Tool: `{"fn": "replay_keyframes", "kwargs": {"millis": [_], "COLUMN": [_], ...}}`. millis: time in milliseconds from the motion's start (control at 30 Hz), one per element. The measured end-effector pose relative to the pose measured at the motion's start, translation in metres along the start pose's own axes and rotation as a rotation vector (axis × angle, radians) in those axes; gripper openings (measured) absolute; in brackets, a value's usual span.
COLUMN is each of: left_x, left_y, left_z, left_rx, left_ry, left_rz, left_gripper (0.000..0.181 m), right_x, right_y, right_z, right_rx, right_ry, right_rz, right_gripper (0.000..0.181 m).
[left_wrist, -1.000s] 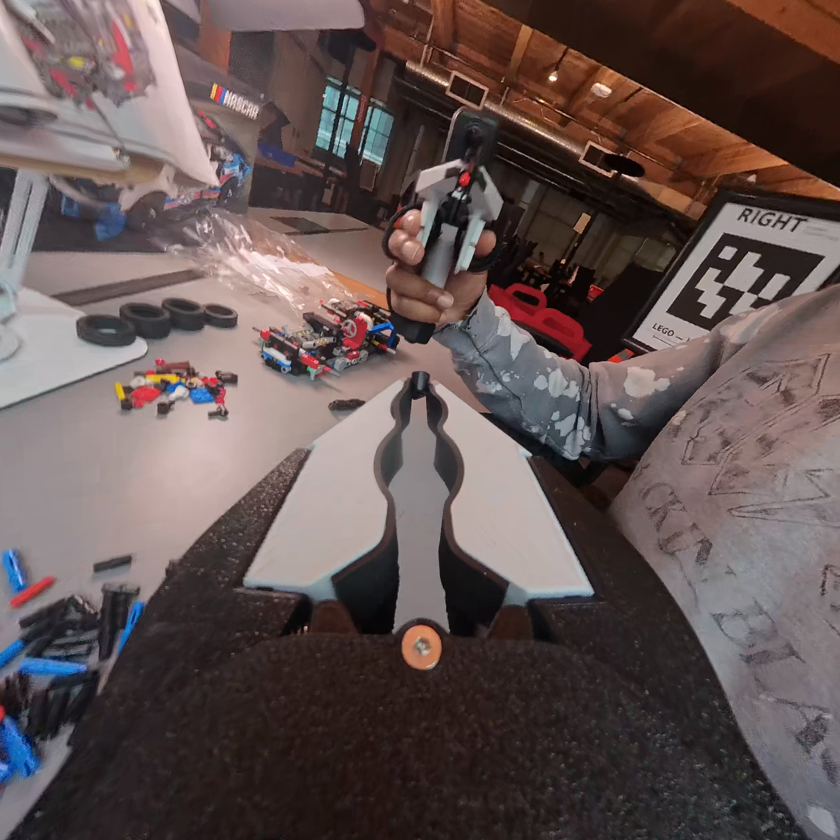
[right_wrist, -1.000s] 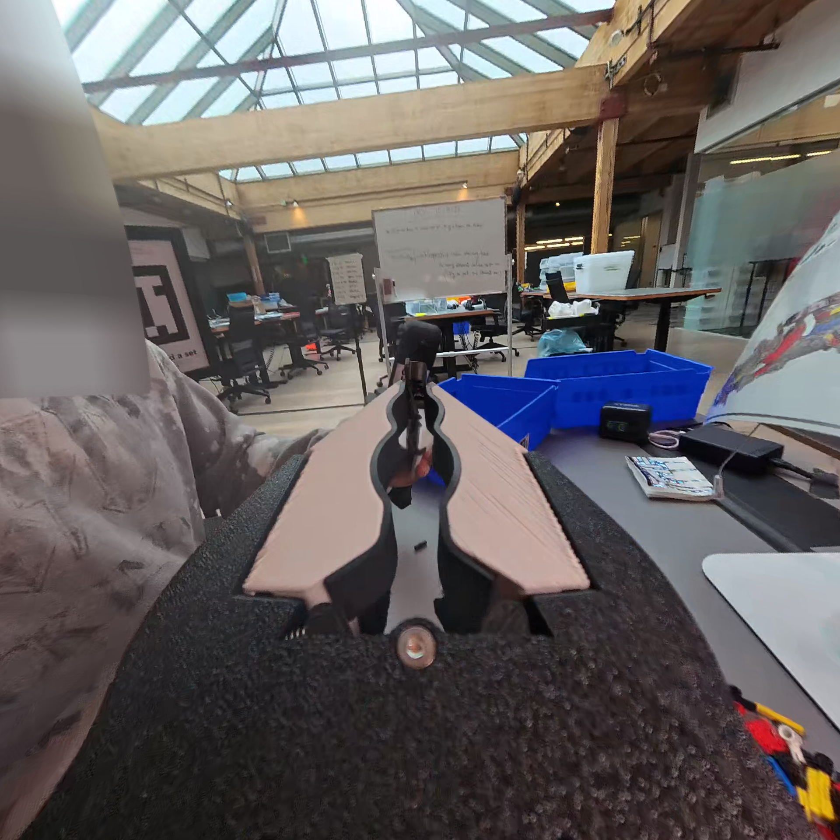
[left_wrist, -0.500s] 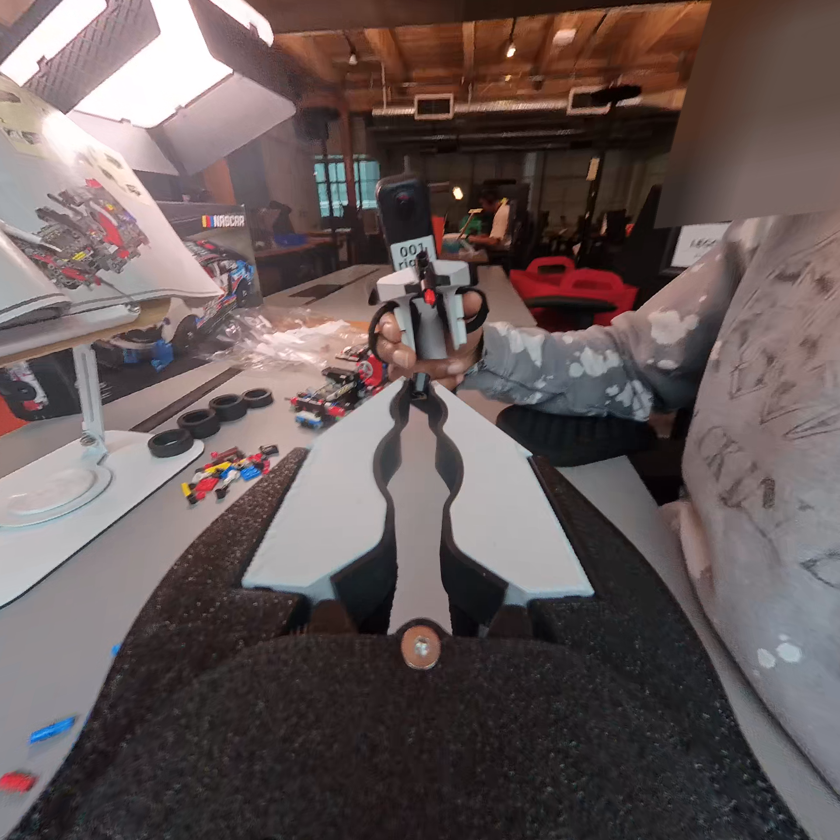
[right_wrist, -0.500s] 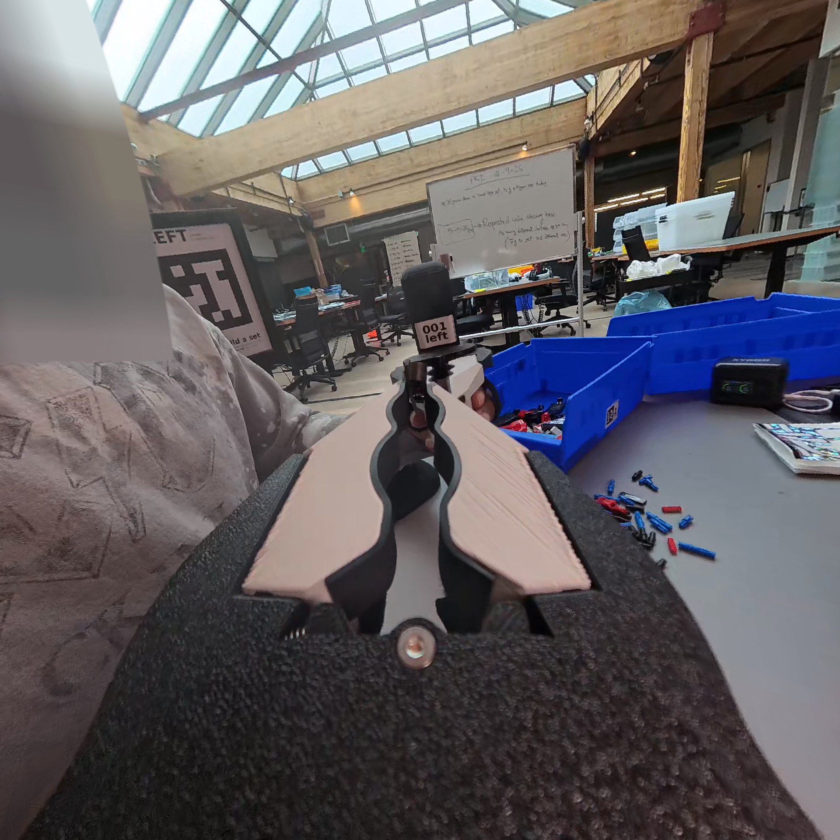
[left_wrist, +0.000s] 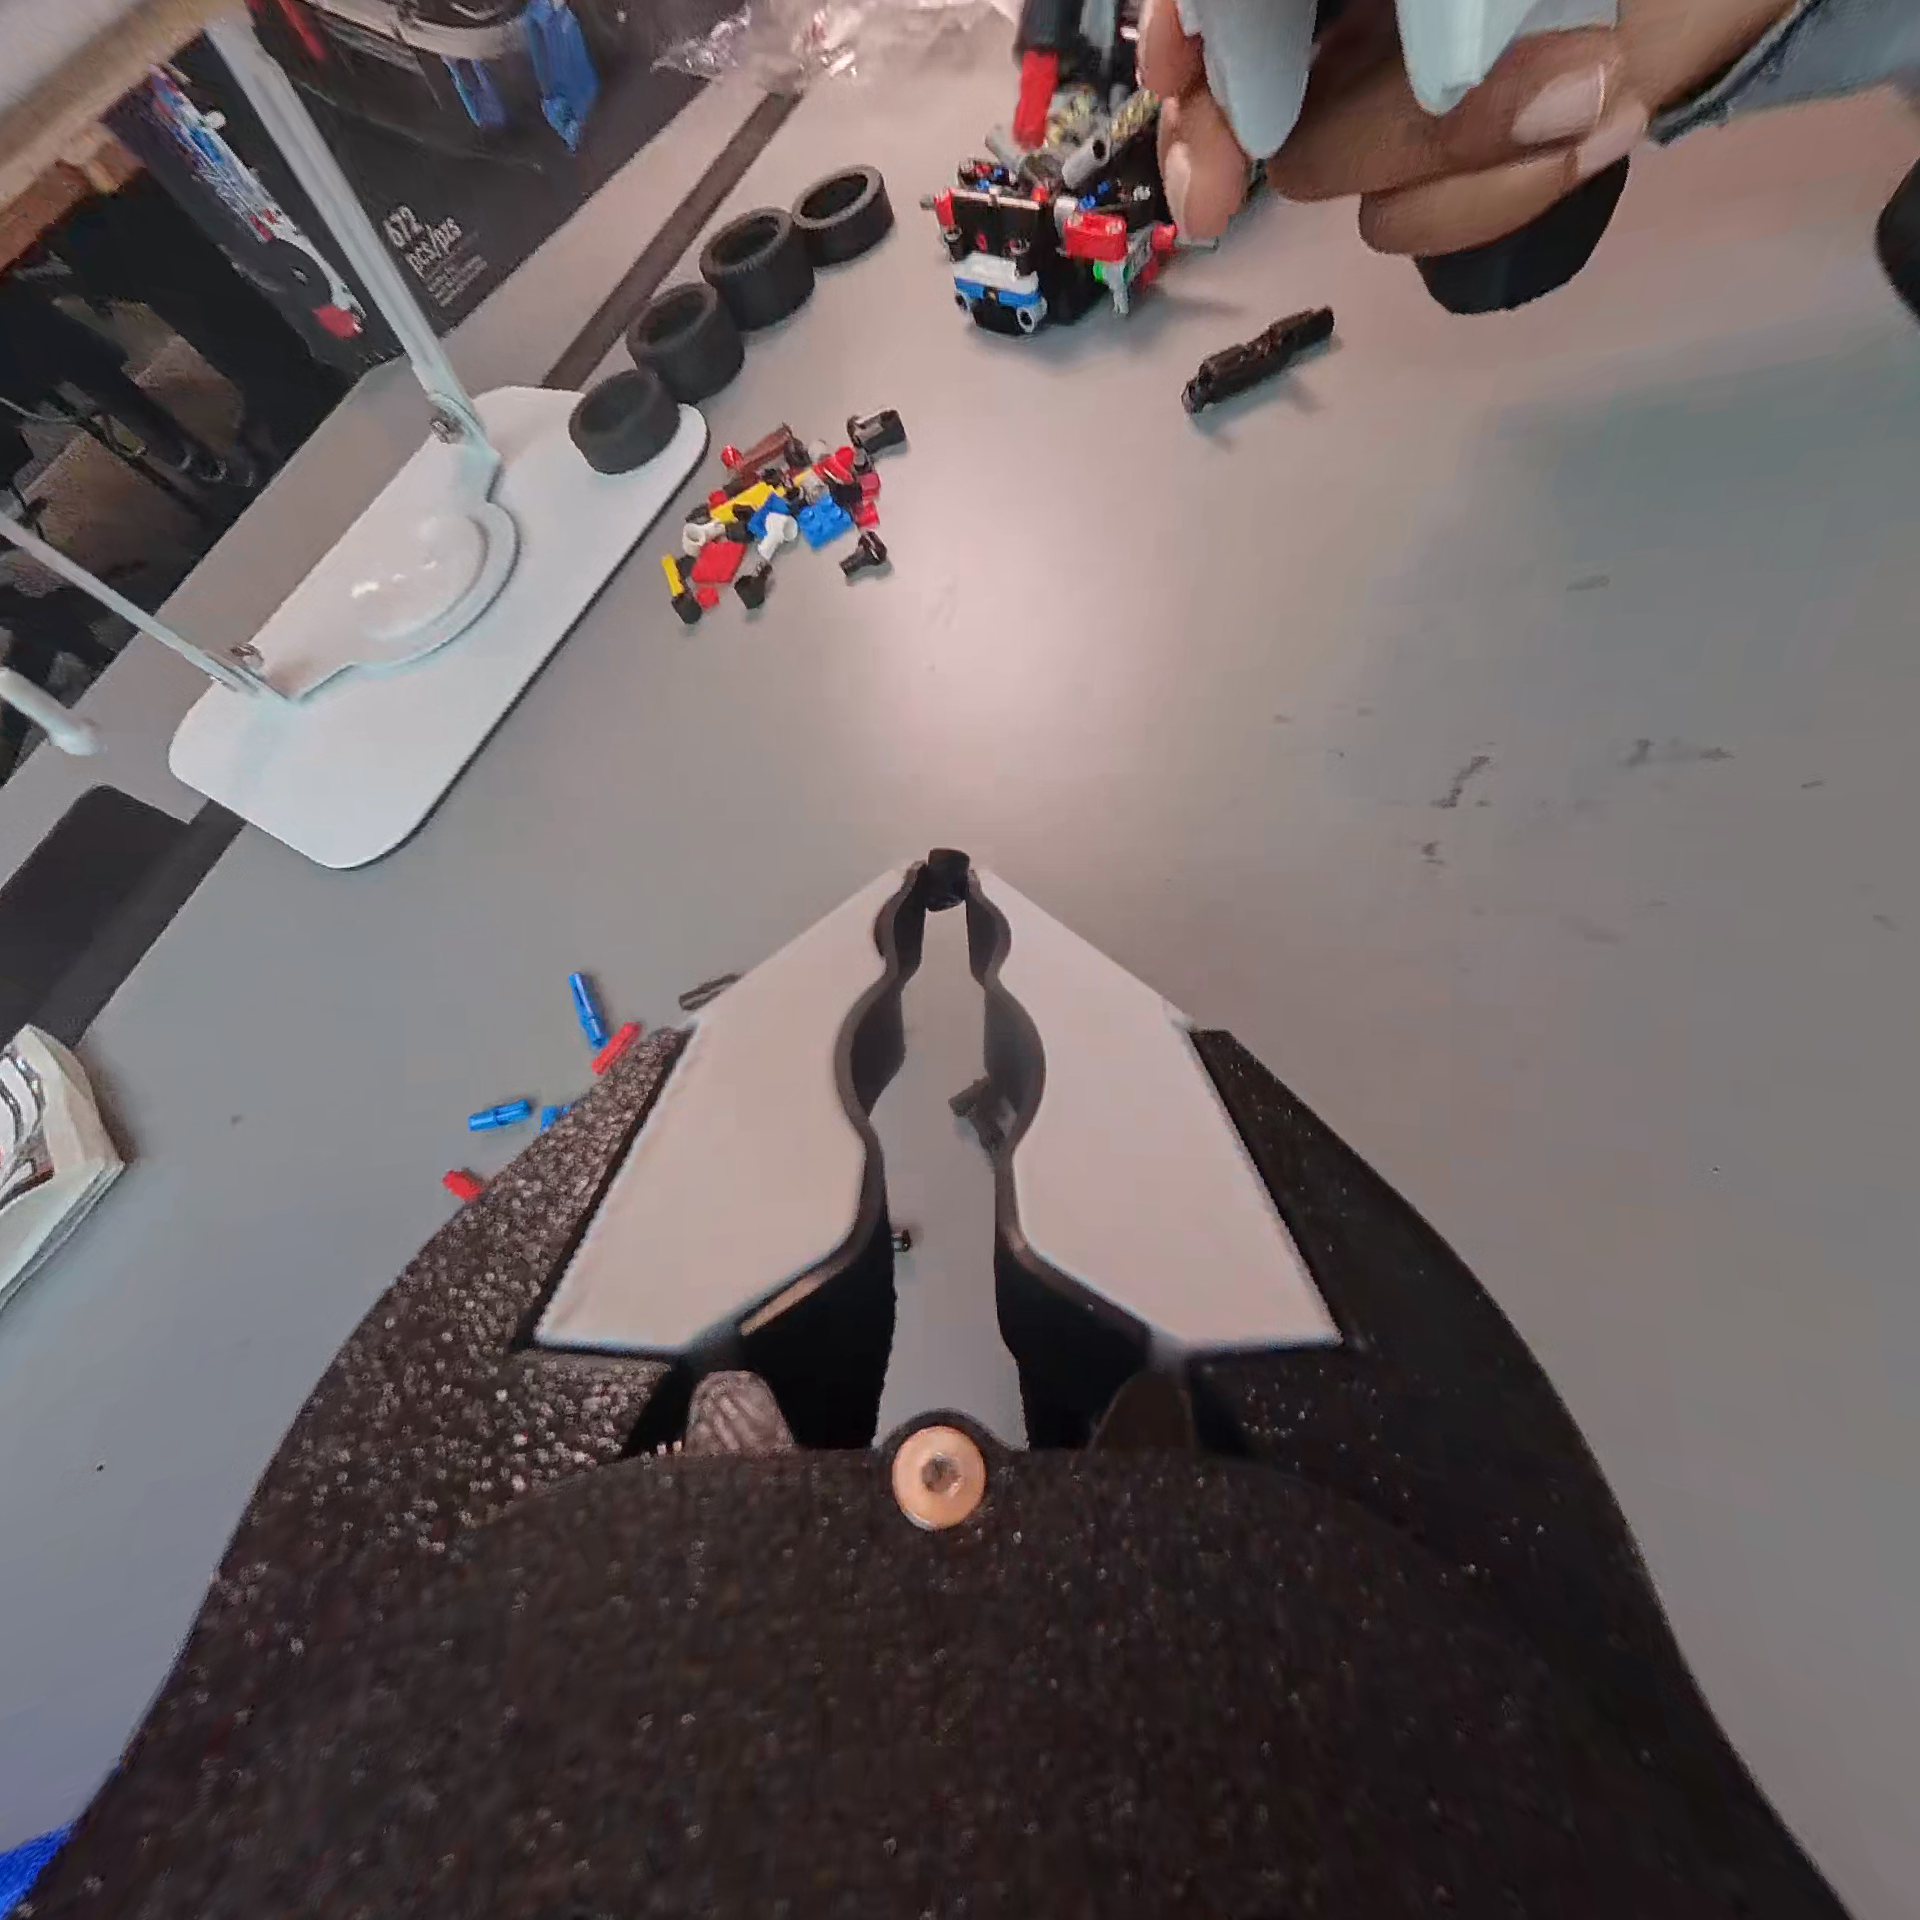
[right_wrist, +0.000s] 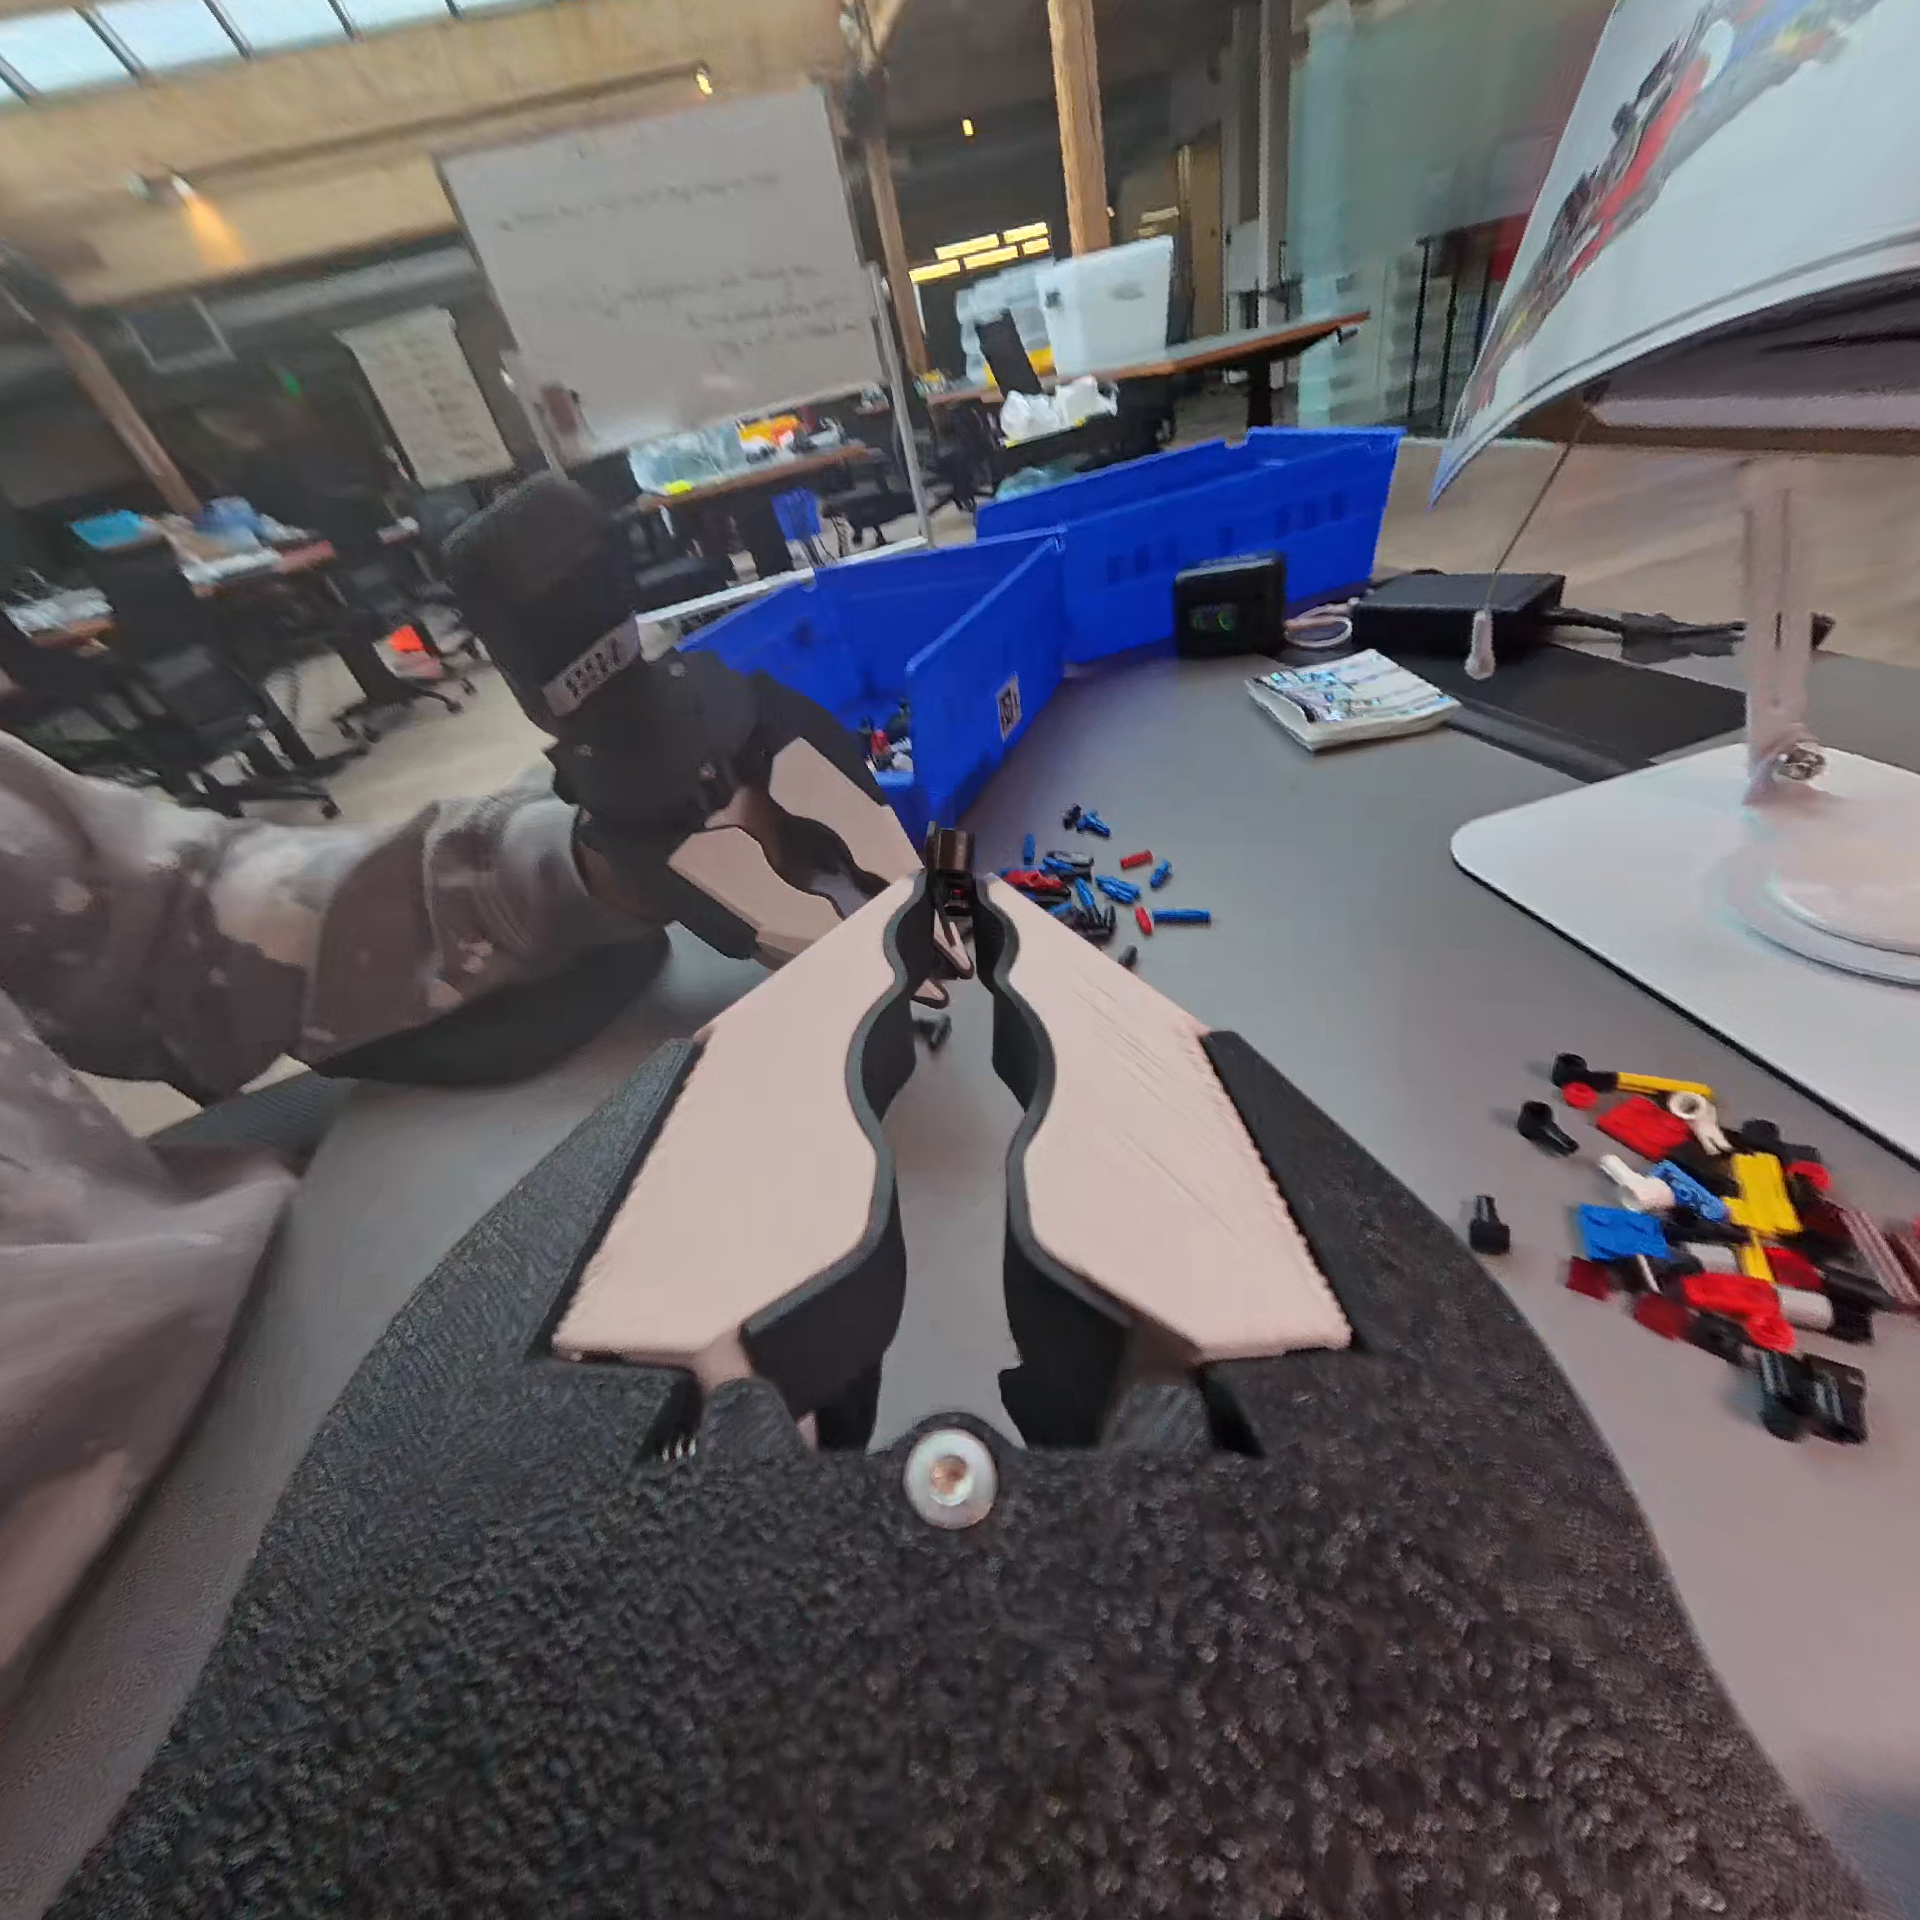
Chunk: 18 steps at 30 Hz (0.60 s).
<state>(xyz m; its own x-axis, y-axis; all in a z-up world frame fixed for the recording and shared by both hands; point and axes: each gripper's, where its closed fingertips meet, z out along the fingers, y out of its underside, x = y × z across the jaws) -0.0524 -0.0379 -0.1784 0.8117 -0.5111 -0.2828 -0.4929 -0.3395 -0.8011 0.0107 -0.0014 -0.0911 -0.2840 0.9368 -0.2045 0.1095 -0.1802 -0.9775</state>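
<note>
My left gripper (left_wrist: 945, 891) is shut on a small black peg (left_wrist: 945, 862) and hangs over the grey table (left_wrist: 1351, 831). My right gripper (right_wrist: 951, 902) is shut on a small dark piece (right_wrist: 948, 850) that sticks up from its tips. The left gripper also shows in the right wrist view (right_wrist: 769, 862), held by a hand just left of the right one's tips. The hand with the right gripper (left_wrist: 1403, 114) shows at the top of the left wrist view, above a partly built brick car (left_wrist: 1049, 239).
Several black tyres (left_wrist: 748, 281), a pile of coloured bricks (left_wrist: 779, 520) (right_wrist: 1714, 1226), a loose black piece (left_wrist: 1257, 358) and blue and red pins (right_wrist: 1101, 883) lie on the table. A white stand base (left_wrist: 416, 623), blue bins (right_wrist: 1039, 623) and a booklet (right_wrist: 1351, 696) stand around. Spacing between my two grippers at the tips: around 12 centimeters. My right gripper is the nearer one to the partly built brick car (left_wrist: 1049, 239): about 20 centimeters, against 25 centimeters.
Both grippers have come down from a raised pose facing each other. The left now looks down at the table. The right is lower and points across the table. Both stay shut.
</note>
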Motion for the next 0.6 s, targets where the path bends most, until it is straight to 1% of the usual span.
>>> {"fn": "replay_keyframes", "kwargs": {"millis": [33, 100, 167, 267, 333, 467, 533, 600], "left_x": [0.005, 0.021, 0.037, 0.06, 0.057, 0.03, 0.026, 0.031], "left_y": [0.003, 0.008, 0.01, -0.001, -0.015, -0.037, -0.045, -0.051], "left_z": [0.007, 0.02, 0.03, 0.032, 0.024, -0.006, -0.019, -0.029], "left_rx": [-0.025, -0.084, -0.123, -0.082, -0.013, 0.134, 0.205, 0.25], "left_ry": [0.012, 0.069, 0.126, 0.237, 0.251, 0.225, 0.258, 0.331], "left_rz": [0.029, 0.082, 0.102, 0.087, 0.034, -0.113, -0.178, -0.209], "left_gripper": [0.006, 0.009, 0.014, 0.022, 0.027, 0.031, 0.032, 0.028], "right_x": [0.002, 0.005, 0.002, -0.006, -0.009, -0.021, -0.031, -0.044], "right_y": [0.009, 0.025, 0.035, 0.038, 0.036, 0.028, 0.027, 0.027], "right_z": [0.002, 0.007, 0.011, 0.014, 0.015, 0.019, 0.025, 0.034], "right_rx": [-0.051, -0.151, -0.203, -0.212, -0.2, -0.15, -0.137, -0.122], "right_ry": [0.02, 0.06, 0.062, 0.027, 0.014, -0.038, -0.08, -0.127], "right_rz": [-0.033, -0.108, -0.155, -0.157, -0.15, -0.098, -0.065, -0.036], "right_gripper": [0.006, 0.007, 0.007, 0.007, 0.007, 0.006, 0.007, 0.007]}}
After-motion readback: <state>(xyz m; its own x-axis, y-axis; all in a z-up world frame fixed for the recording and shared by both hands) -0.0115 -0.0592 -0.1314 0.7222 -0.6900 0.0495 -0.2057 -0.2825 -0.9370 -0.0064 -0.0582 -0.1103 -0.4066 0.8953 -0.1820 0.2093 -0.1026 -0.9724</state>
